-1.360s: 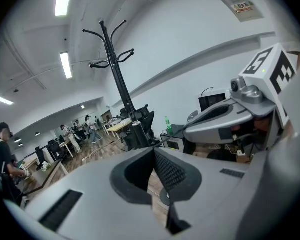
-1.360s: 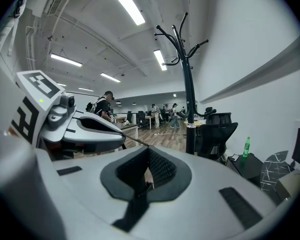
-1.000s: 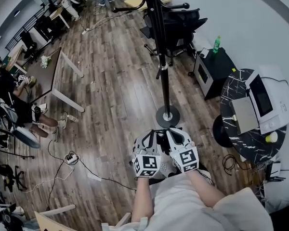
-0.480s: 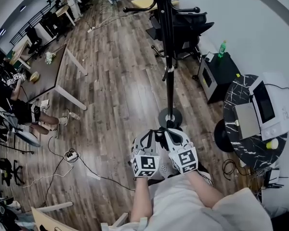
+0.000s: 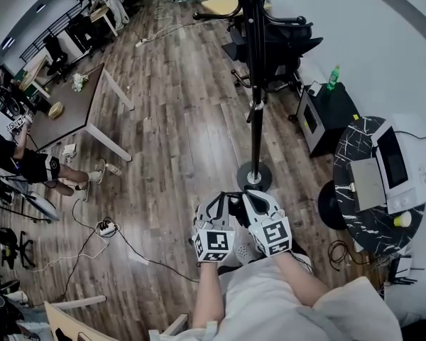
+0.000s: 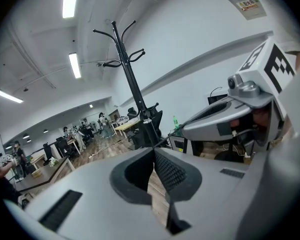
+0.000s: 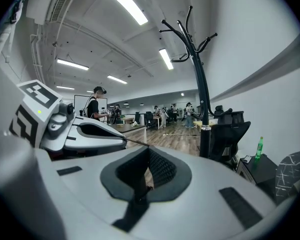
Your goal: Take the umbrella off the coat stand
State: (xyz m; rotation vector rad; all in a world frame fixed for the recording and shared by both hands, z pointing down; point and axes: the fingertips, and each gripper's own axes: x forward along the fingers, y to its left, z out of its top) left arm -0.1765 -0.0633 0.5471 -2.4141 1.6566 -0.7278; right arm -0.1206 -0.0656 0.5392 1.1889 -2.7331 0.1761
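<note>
The left gripper (image 5: pixel 226 197) and right gripper (image 5: pixel 248 195) sit side by side, each with jaws pressed together on nothing. The coat stand (image 5: pixel 255 91) rises straight ahead, clear of both.

We find the room bright and evenly lit from above by long ceiling strips (image 7: pixel 122 2), which burn out to plain white in both gripper views. In the head view their light lays a pale sheen on the floor (image 5: pixel 181 137) left of the stand (image 5: pixel 255 84). Shadows are soft and faint. All three views bend like a fisheye: straight lines curve and the corners go black. In the gripper views the near jaws look soft and out of focus, while the far room is sharper. The head view is crisp at centre and smeared toward its rim.
</note>
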